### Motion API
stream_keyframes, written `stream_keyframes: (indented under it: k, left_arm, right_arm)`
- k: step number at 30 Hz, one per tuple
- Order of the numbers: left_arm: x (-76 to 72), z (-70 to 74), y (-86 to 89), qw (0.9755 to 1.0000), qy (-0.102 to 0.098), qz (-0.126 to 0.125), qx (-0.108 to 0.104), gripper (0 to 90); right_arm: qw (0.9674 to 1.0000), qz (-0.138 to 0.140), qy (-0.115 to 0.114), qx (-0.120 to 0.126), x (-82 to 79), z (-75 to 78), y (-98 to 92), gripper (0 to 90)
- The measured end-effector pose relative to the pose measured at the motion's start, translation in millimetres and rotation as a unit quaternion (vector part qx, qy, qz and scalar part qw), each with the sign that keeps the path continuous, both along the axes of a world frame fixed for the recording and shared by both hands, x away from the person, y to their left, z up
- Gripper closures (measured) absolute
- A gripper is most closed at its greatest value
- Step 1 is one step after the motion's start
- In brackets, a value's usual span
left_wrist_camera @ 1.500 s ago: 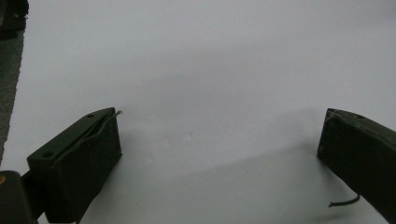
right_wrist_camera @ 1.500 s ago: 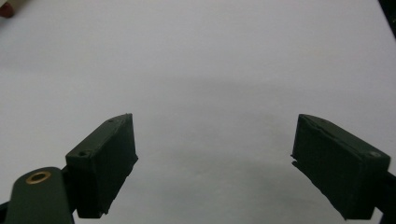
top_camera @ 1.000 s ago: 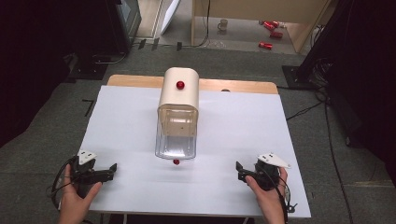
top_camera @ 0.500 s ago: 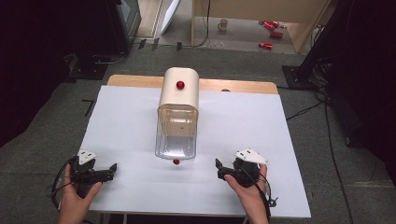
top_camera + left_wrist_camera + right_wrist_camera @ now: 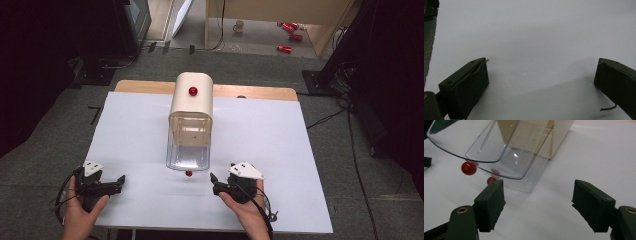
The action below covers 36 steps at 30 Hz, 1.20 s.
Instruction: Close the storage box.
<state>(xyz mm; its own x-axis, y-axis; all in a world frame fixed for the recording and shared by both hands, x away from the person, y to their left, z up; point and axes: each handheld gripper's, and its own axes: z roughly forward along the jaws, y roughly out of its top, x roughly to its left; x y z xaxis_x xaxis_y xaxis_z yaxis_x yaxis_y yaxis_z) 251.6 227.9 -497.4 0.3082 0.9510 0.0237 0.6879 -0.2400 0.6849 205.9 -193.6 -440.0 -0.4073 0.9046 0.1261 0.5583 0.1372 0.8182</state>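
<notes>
A cream box (image 5: 191, 102) with a red knob (image 5: 193, 91) on top stands mid-table. Its clear plastic bin (image 5: 187, 150) sticks out toward me. A small red ball (image 5: 188, 173) sits at the bin's front lower edge. My right gripper (image 5: 214, 181) is open just right of that ball, low over the white table (image 5: 280, 150). In the right gripper view the open gripper (image 5: 537, 192) faces the clear bin (image 5: 506, 157), with the red ball (image 5: 469, 168) left of its left jaw. My left gripper (image 5: 119, 180) rests open near the front left; nothing lies between the jaws of the left gripper (image 5: 541, 72).
A strip of wooden tabletop (image 5: 250, 92) shows behind the white sheet. On the floor beyond lie red cans (image 5: 290, 30), a mug (image 5: 239, 26) and cables (image 5: 330, 117). Dark equipment stands at both back corners.
My right gripper has slid left along the table's front, from the right side to just beside the bin's red ball. The left gripper has not moved.
</notes>
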Motion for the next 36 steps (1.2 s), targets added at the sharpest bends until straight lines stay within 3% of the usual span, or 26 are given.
stream_keyframes:
  k: [16,36]
  left_arm:
    - [0.0,0.0,0.0,1.0,0.0,0.0,0.0,0.0]
    - [0.0,0.0,0.1,1.0,0.0,0.0,0.0,0.0]
  right_arm:
    - [0.9991,0.038,0.007,0.02,-5.1,-9.9,35.5,39.3]
    - [0.9974,0.064,0.008,0.033,-4.0,-15.2,60.4,60.4]
